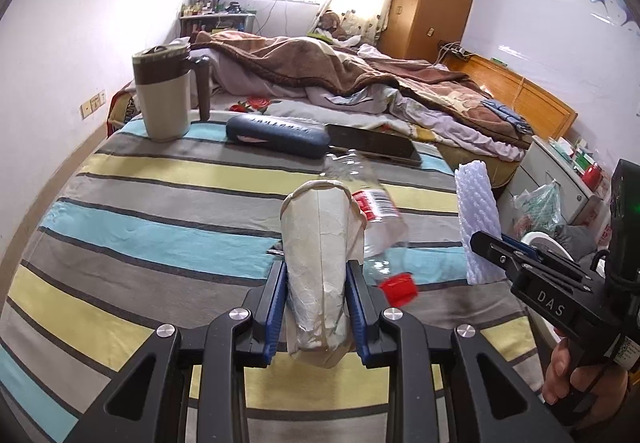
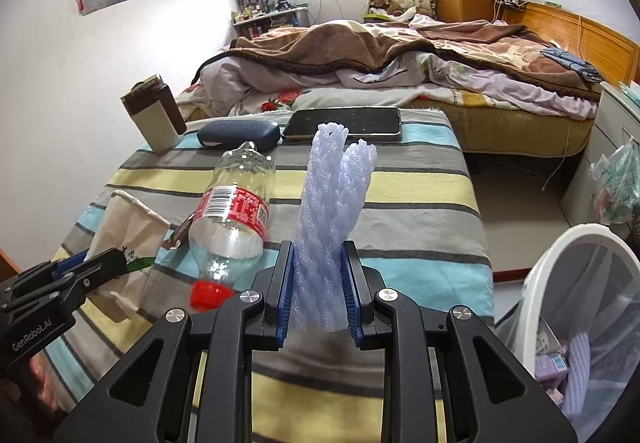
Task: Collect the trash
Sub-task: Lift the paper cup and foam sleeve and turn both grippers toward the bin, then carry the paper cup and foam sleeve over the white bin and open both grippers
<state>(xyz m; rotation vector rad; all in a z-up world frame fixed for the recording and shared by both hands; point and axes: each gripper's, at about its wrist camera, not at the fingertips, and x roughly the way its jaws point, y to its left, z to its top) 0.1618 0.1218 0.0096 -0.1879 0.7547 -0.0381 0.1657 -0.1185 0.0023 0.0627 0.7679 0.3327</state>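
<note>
My left gripper [image 1: 316,275] is shut on a crumpled paper cup [image 1: 316,243] and holds it above the striped table [image 1: 160,203]. My right gripper [image 2: 318,259] is shut on a pale purple foam net sleeve [image 2: 332,203]. The sleeve also shows in the left wrist view [image 1: 478,219], and the cup in the right wrist view [image 2: 124,239]. An empty clear plastic bottle [image 2: 236,211] with a red label and red cap [image 2: 208,293] lies on the table between the two grippers. A white trash bin [image 2: 580,307] with a plastic liner stands to the right of the table.
At the table's far edge stand a beige and brown lidded mug [image 1: 164,91], a dark blue glasses case [image 1: 276,133] and a black phone [image 2: 344,123]. An unmade bed [image 2: 400,55] lies beyond. A white cabinet [image 2: 600,147] with a hanging bag is at right.
</note>
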